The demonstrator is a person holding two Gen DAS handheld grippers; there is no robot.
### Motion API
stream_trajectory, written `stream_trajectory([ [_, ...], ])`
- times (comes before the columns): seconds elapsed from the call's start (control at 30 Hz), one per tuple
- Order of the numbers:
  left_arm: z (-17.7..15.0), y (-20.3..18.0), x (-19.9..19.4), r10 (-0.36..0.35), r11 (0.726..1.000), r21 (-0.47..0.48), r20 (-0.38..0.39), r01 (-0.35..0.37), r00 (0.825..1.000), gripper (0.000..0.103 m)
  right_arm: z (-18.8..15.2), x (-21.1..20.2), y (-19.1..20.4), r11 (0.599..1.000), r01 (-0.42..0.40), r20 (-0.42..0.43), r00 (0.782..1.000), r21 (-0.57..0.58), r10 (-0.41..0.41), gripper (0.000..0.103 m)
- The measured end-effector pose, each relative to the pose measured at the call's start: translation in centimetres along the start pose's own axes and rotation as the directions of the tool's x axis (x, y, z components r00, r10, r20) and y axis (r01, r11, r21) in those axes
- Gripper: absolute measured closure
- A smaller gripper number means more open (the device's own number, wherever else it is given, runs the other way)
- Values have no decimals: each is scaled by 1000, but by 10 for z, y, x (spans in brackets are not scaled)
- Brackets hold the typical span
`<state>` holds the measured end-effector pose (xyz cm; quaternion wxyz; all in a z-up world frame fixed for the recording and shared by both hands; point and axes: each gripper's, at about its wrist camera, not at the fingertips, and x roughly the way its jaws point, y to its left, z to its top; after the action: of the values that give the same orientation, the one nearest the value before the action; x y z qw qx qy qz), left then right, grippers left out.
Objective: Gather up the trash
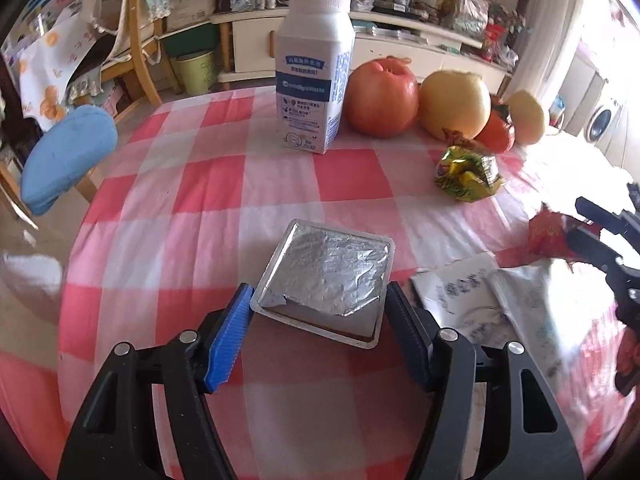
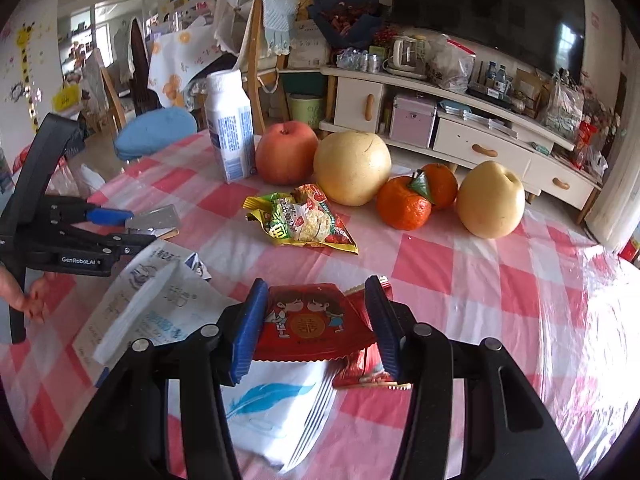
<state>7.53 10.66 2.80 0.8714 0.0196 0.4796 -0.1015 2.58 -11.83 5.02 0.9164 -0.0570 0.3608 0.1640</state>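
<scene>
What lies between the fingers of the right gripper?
A red wrapper with two cartoon figures lies between the fingers of the right gripper, over a white tissue pack. The right wrist view shows it.
</scene>
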Motion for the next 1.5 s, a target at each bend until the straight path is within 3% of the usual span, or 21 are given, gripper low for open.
stream_trajectory([
  [0.33,-18,-7,-36,-49,999,-13,38,49,998,36,-13,-30,-10,994,-39,17,999,105,37,56],
  [0.4,-23,-10,-45,-66,997,-22,53,68,996,36,-16,-35,-10,993,-34,18,999,112,32,98],
  [0.43,-24,-12,-49,-74,997,-26,58,76,996,36,-17,-36,-10,992,-36,9,999,120,35,99],
  [0.6,-37,-19,-69,-104,994,-25,88,107,991,36,-31,-41,-13,987,-45,-10,999,154,47,99],
  [0.7,-46,-25,-79,-111,994,-10,92,112,990,36,-39,-45,-13,982,-53,-17,998,179,57,90],
  [0.77,-52,-28,-86,-118,993,5,97,118,988,36,-41,-49,-11,983,-48,-11,999,180,51,53],
  [0.83,-58,-29,-94,-127,992,7,110,127,986,35,-41,-53,-10,981,-38,5,999,190,38,43],
  [1.0,-75,-27,-106,-146,989,9,120,146,982,35,-36,-49,-9,985,0,19,1000,175,-4,41],
  [1.13,-78,-19,-107,-147,989,3,115,147,982,35,-37,-29,-21,979,68,-26,998,194,-64,40],
  [1.4,-76,-16,-103,-158,987,8,112,158,981,35,-29,11,-30,977,114,-88,991,179,-99,40],
  [1.43,-77,-17,-103,-160,987,10,111,160,981,35,-28,14,-31,978,118,-91,991,175,-103,41],
  [1.5,-76,-18,-102,-159,987,9,110,159,981,35,-28,19,-32,977,123,-113,988,172,-104,53],
])
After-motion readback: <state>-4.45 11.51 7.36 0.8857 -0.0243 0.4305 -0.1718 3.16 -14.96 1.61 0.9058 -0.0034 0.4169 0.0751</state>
